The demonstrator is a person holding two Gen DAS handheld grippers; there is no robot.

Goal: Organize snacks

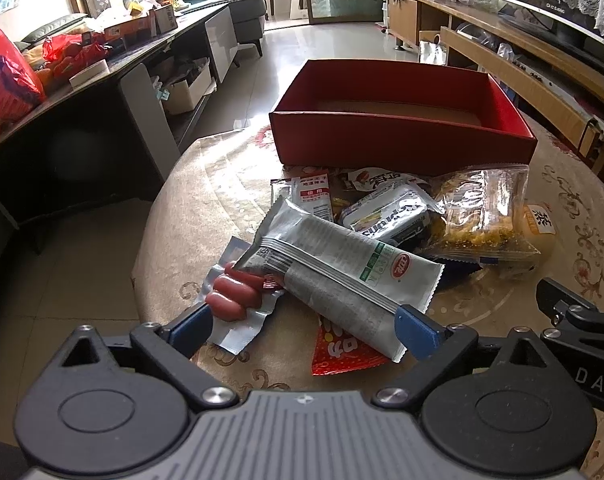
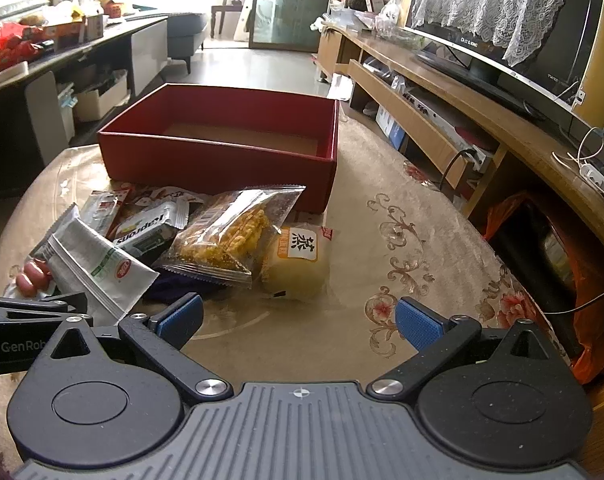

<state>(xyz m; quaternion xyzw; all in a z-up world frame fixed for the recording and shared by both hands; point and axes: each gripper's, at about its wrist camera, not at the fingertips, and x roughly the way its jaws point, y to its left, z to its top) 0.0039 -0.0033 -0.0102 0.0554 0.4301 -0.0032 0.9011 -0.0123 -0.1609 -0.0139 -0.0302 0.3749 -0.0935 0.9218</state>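
Note:
An empty red box (image 1: 398, 142) (image 2: 221, 166) stands at the far side of the round table. In front of it lies a pile of snacks: a long silver packet (image 1: 342, 276) (image 2: 97, 264), a pack of red sausages (image 1: 233, 292) (image 2: 31, 276), a dark silver bar (image 1: 386, 216) (image 2: 145, 230), a clear bag of yellow snacks (image 1: 482, 216) (image 2: 229, 240), a wrapped yellow bun (image 2: 297, 264) and a red packet (image 1: 342, 350). My left gripper (image 1: 304, 332) is open, its fingers either side of the silver packet's near end. My right gripper (image 2: 299, 322) is open and empty, just short of the bun.
The table wears a beige floral cloth (image 2: 414, 240). A dark cluttered side table (image 1: 81, 80) stands to the left. A wooden TV cabinet (image 2: 482, 100) with a television runs along the right. An orange bag (image 2: 542, 248) sits on the floor by the table's right edge.

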